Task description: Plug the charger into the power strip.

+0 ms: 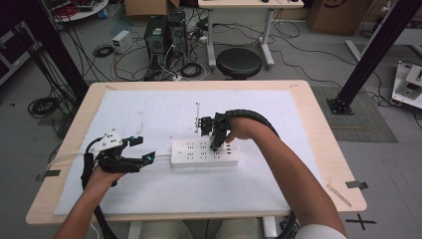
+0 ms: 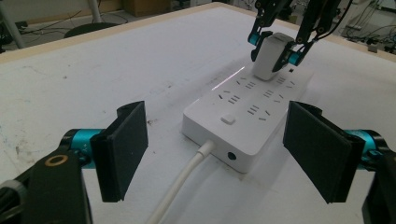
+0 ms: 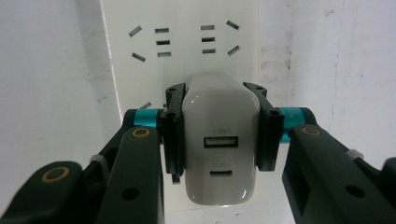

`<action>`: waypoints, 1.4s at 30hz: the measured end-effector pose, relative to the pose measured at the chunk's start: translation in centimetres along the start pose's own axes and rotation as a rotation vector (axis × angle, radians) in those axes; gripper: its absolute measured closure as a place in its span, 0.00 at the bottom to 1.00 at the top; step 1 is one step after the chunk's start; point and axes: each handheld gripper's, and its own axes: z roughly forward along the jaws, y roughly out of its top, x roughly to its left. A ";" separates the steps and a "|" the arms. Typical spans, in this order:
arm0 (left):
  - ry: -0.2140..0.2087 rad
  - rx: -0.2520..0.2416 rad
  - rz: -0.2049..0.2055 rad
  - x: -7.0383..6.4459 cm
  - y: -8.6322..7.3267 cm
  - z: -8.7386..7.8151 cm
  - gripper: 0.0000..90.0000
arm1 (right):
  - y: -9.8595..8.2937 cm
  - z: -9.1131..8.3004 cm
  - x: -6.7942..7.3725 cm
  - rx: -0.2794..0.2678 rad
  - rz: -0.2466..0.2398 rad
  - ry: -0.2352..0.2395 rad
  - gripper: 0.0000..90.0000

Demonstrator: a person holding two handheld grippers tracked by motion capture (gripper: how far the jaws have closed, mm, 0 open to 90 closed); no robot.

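White charger [image 3: 219,144], two ports, gripped by right tongs [image 3: 219,135]; left tongs [image 2: 224,154] wide open

The left forearm enters the high view at 7 o'clock and runs toward 1 o'clock; the left hand [image 1: 99,175] wraps the handle from below. The left gripper [image 1: 142,149] lies near level, jaws pointing toward 3 o'clock, spread wide with nothing between the pads [image 2: 122,149]. A grey three-cornered plate sits on top and a cable trails toward 6 o'clock. The right forearm enters at 5 o'clock and extends toward 11 o'clock, wrist bent down. The right hand [image 1: 244,130] holds the right gripper [image 1: 215,144] steeply tilted, jaws pointing down toward 6 o'clock. Its pads [image 3: 173,133] press both sides of a white body. Its cable arches over the wrist toward 5 o'clock.
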 end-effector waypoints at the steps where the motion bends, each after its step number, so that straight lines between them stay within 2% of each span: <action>1: 0.000 -0.003 -0.003 0.0 -0.1 0.0 0.25 | 0.0 0.1 -0.1 -0.005 -0.008 0.000 0.71; 3: 0.003 0.001 -0.002 0.1 -0.1 0.0 0.25 | 0.1 0.1 -0.1 0.003 -0.002 0.007 0.71; 8: 0.000 -0.008 -0.009 0.1 -0.1 0.0 0.25 | 0.8 0.4 -0.3 0.035 -0.027 0.014 0.71; 10: 0.001 -0.009 -0.006 0.1 -0.1 0.0 0.25 | 0.6 0.4 -0.4 0.034 0.000 0.029 0.71; 11: 0.003 -0.009 -0.006 0.1 -0.1 -0.1 0.25 | 0.6 0.5 -0.6 0.026 -0.016 0.028 0.71; 16: 0.001 -0.004 -0.008 0.1 -0.1 0.1 0.25 | 0.3 0.5 -0.6 0.007 0.001 0.034 0.71; 20: -0.001 -0.003 -0.009 0.0 -0.1 0.3 0.25 | -0.2 0.6 -0.5 -0.035 0.010 0.030 0.71; 24: 0.002 -0.005 -0.012 0.0 -0.1 0.3 0.25 | -0.9 0.7 -0.4 -0.091 -0.001 0.018 0.70; 27: 0.001 0.000 -0.014 0.1 -0.1 0.2 0.25 | -1.0 0.7 -0.4 -0.104 -0.005 0.021 0.70; 30: 0.000 0.002 -0.014 0.0 -0.1 0.1 0.25 | -1.4 0.7 -0.6 -0.144 0.039 0.037 0.68; 31: 0.004 0.005 -0.008 0.1 -0.1 0.0 0.25 | -1.6 0.7 -0.7 -0.155 0.061 0.042 0.63; 32: 0.004 0.002 -0.013 0.1 -0.1 0.0 0.25 | -2.0 0.7 -0.9 -0.177 0.108 0.044 0.54; 33: 0.006 0.005 -0.012 0.2 -0.1 -0.1 0.25 | -2.3 0.6 -1.0 -0.204 0.149 0.052 0.51; 37: 0.011 0.002 -0.015 0.3 -0.3 -0.1 0.25 | -3.7 0.0 -1.0 -0.296 0.245 0.051 0.32; 40: 0.010 0.002 -0.021 0.2 -0.4 0.0 0.25 | -4.7 -0.3 -0.7 -0.332 0.313 0.045 0.24; 42: 0.007 0.004 -0.018 0.1 -0.4 0.0 0.25 | -5.4 -0.6 -0.4 -0.361 0.349 0.040 0.23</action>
